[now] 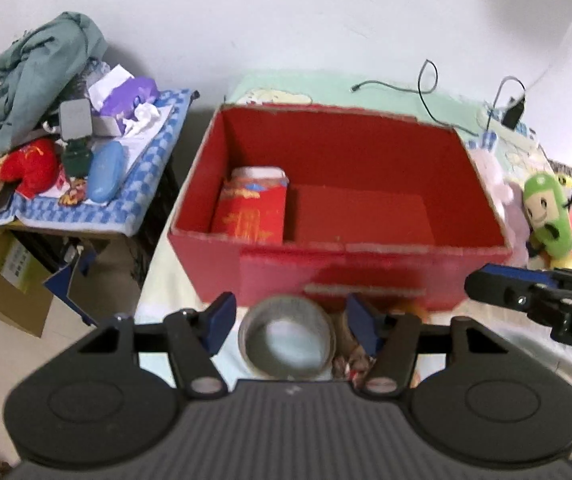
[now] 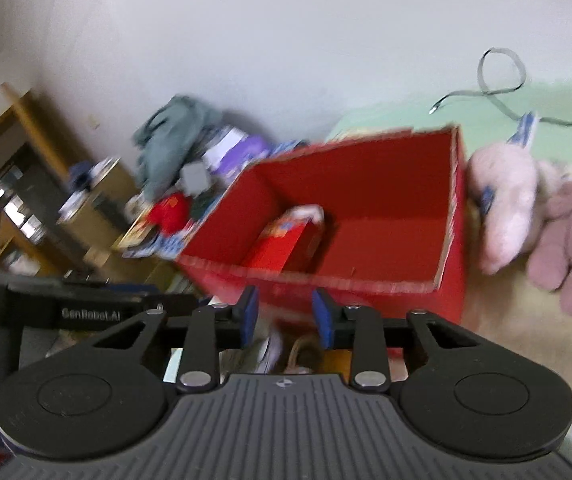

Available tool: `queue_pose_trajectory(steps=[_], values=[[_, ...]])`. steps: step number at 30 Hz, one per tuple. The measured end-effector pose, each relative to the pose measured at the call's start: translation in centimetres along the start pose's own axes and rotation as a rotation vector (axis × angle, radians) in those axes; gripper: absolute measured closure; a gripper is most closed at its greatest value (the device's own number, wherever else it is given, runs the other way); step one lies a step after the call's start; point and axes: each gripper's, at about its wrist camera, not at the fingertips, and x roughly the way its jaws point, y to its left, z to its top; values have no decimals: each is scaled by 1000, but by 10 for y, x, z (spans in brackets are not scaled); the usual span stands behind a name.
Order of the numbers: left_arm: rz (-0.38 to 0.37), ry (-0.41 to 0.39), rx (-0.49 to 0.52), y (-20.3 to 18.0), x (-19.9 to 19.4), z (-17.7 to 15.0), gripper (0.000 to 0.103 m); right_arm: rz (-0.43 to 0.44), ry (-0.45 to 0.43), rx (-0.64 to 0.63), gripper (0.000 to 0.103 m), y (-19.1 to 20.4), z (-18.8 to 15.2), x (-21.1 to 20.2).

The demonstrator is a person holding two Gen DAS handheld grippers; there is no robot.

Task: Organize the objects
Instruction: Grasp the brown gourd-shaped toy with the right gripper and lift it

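An open red cardboard box [image 1: 366,276] stands on the bed; it also shows in the right wrist view [image 2: 452,280]. Inside at its left lies a red printed carton [image 1: 252,208], also in the right wrist view [image 2: 282,240]. My left gripper [image 1: 290,320] is open just in front of the box, with a roll of tape [image 1: 286,338] lying between its blue fingers [image 1: 218,320]. My right gripper [image 2: 286,318] is open and empty in front of the box, over a few blurred items. The right gripper also shows in the left wrist view [image 1: 534,296].
A side table [image 1: 146,184] left of the bed holds clothes [image 1: 46,72], a red plush [image 1: 30,166] and a blue case [image 1: 104,176]. Plush toys [image 1: 546,216] lie right of the box, pink ones [image 2: 506,208] against it. Cables [image 1: 426,92] lie behind. Cardboard boxes [image 1: 10,280] sit on the floor.
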Motion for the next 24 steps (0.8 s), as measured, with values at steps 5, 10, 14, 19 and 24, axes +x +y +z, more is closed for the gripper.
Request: queue_pose_trajectory(steps=[5,10,14,19,24], values=[[-69,41,10,-4,2,-28,40,-18,127,84,75,-27,-25,16],[-187,67,37,-21,3,-45,41,-2,198,230,75,-53,-42,36],[-244,82,94,-42,7,-51,41,18,200,304,74,-62,-44,46],[-291,121,131,-57,21,-56,42,43,225,320,73,-62,-46,60],[-336,146,139,-60,30,-56,43,52,261,339,69,-62,-51,77]])
